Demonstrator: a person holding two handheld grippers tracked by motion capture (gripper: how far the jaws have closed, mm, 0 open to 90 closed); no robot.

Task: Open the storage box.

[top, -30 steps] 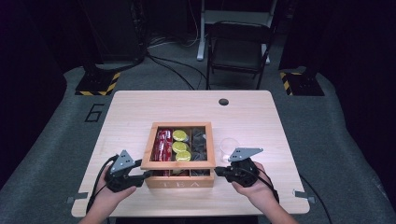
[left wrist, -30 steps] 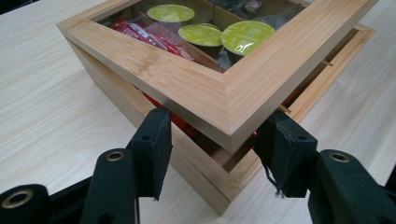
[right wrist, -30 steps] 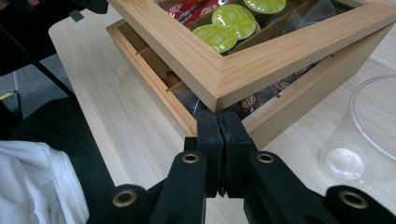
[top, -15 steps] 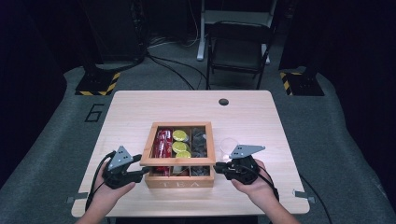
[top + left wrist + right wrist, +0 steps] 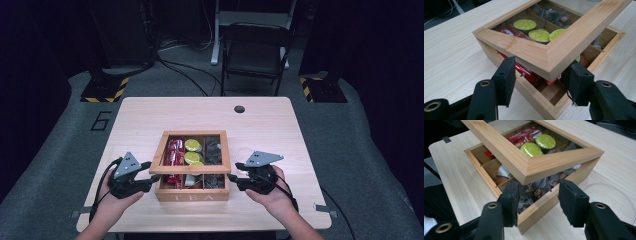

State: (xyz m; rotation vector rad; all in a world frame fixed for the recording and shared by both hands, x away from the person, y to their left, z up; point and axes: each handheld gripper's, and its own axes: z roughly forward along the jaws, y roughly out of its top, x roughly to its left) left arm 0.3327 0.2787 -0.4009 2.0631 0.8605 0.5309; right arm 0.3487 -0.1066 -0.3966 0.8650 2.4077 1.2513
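Note:
A wooden tea box [image 5: 192, 196] marked TEA stands at the table's front middle. Its glass-windowed lid [image 5: 190, 168] is raised a little at the front. My left gripper [image 5: 150, 176] is at the lid's front left corner. In the left gripper view both pads [image 5: 506, 75] press the sides of that lid corner [image 5: 544, 62]. My right gripper [image 5: 233, 179] is at the front right corner. Its jaws have just been opening, and they stand apart below the lid corner [image 5: 526, 173] without touching it. Inside lie red packets [image 5: 173, 152], green-topped capsules [image 5: 539, 35] and dark tea bags [image 5: 536, 191].
A clear round ring [image 5: 610, 192] lies on the table [image 5: 280, 125] right of the box, close to my right gripper. A cable hole [image 5: 239, 109] is at the table's far edge. A black chair [image 5: 255, 55] stands beyond the table.
The right gripper's jaws have spread apart at the box's front right corner. Both hands and the box stay where they were.

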